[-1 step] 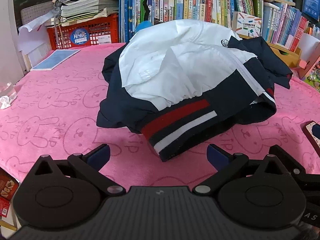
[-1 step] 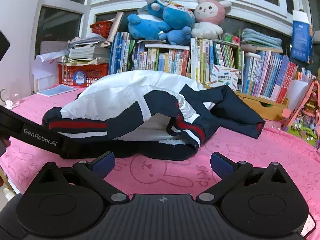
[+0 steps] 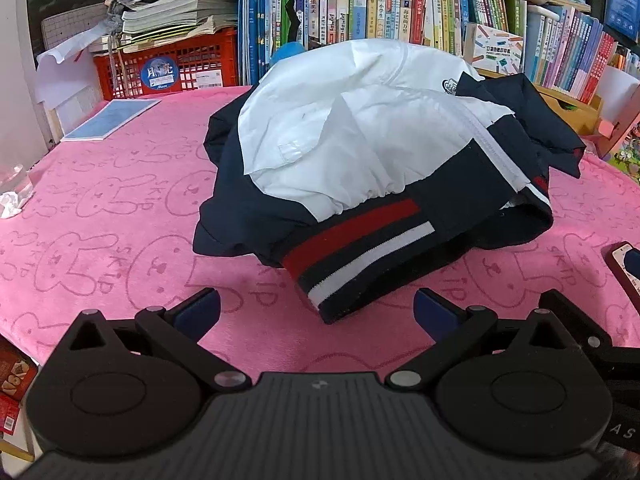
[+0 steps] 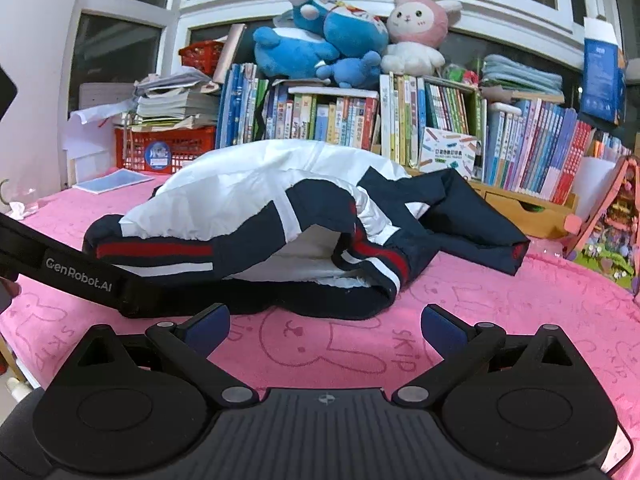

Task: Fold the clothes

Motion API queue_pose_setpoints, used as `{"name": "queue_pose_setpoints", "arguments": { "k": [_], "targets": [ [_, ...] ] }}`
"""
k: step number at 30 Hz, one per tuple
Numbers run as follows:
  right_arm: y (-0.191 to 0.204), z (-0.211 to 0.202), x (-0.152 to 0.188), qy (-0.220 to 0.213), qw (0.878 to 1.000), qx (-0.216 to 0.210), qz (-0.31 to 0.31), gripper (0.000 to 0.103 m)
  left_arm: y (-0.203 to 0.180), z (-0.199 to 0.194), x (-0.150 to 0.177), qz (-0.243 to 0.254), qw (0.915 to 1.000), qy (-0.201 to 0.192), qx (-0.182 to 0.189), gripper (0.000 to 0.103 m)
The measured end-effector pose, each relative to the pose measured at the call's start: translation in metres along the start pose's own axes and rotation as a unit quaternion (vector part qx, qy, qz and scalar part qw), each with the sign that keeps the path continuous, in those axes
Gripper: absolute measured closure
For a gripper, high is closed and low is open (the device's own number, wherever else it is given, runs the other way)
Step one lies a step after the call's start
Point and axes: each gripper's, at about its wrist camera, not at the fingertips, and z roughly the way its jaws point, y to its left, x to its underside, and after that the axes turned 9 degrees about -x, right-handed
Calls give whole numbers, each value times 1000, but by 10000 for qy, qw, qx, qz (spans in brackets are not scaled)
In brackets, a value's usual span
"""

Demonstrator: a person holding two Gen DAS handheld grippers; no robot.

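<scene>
We are looking at a crumpled navy-and-white jacket with red and white striped ribbed hems [image 3: 372, 184], which is lying bunched in a heap on the pink bunny-print towel cloth [image 3: 100, 216] covering the table. We are holding the left gripper [image 3: 316, 312] just short of the jacket's striped hem, its 2 blue-padded jaws standing wide apart and gripping nothing. We are holding the right gripper [image 4: 326, 326] near the heap's dark lower edge, jaws likewise spread and empty. A red plastic crate [image 3: 176, 64] is sitting behind.
</scene>
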Motion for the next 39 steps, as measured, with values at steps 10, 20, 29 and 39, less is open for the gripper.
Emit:
{"name": "queue_pose_setpoints", "arguments": {
  "k": [10, 20, 29, 39],
  "targets": [
    [-1, -1, 14, -132, 9965, 645, 515, 0, 3, 5, 5, -124, 9996, 91, 254, 0],
    [-13, 10, -6, -437, 9955, 613, 580, 0, 0, 9, 11, 28, 9997, 108, 225, 0],
    [-19, 58, -16, -766, 9923, 968, 66, 0, 0, 17, 10, 73, 9996, 244, 120, 0],
    [-14, 85, -20, -843, 9861, 1376, -385, 0, 0, 28, 12, 66, 9992, 386, 27, 0]
  ]
}}
